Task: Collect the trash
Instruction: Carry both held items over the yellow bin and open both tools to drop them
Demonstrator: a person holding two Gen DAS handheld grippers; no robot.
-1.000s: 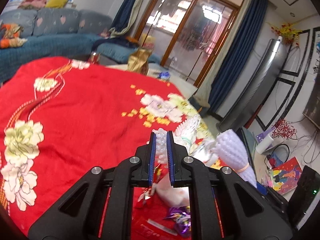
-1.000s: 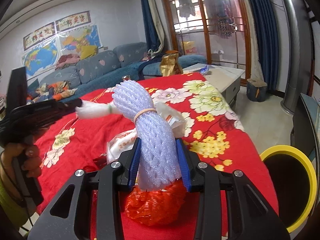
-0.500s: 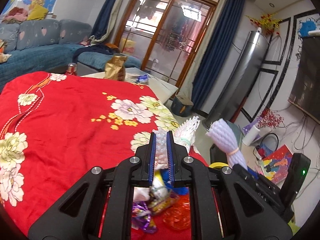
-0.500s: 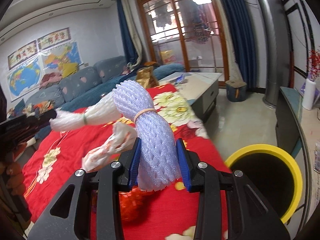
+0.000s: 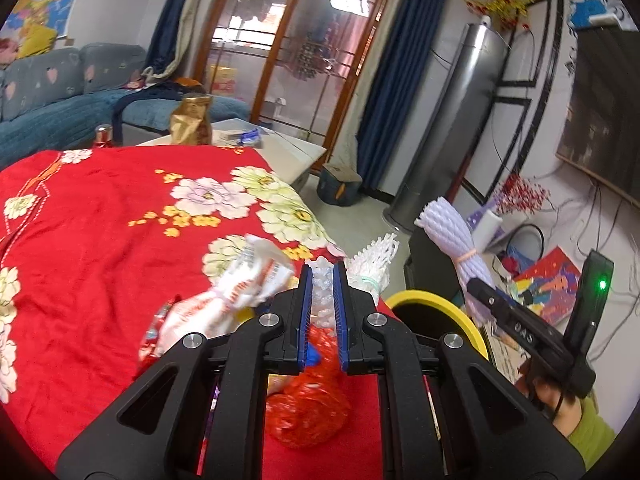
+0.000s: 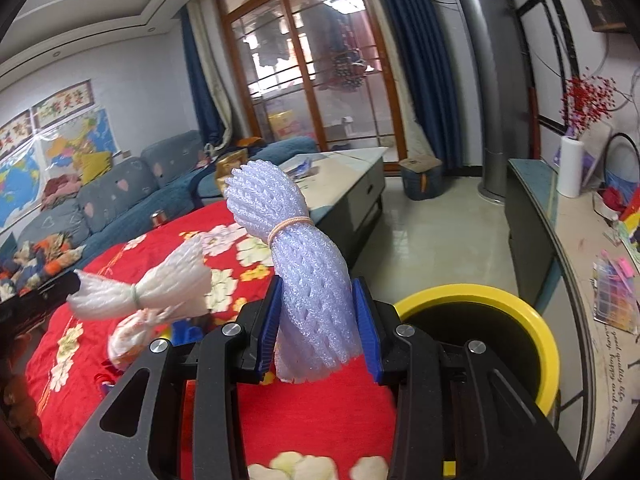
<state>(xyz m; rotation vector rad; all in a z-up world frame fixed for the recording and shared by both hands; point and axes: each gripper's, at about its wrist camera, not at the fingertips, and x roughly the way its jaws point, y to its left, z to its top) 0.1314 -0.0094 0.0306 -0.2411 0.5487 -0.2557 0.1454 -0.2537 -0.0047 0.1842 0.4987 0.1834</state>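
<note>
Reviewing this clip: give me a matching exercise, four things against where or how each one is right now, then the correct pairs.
Things:
1. lilac foam net bundle
2. white foam net bundle
3. yellow-rimmed bin
4. red mesh bag

States:
A. lying on the red floral cloth
B. clamped in the left gripper
C. standing on the floor beside the cloth-covered surface
D. clamped in the right gripper

Pairs: 1-D, 2-B, 3-C, 4-A

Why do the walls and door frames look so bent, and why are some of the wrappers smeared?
Both wrist views use fisheye lenses, so straight lines bow and the corners go black. In the left wrist view the white wrapper is smeared by motion blur. In the right wrist view the purple foam net is sharp; the glass door is bright with daylight.
</note>
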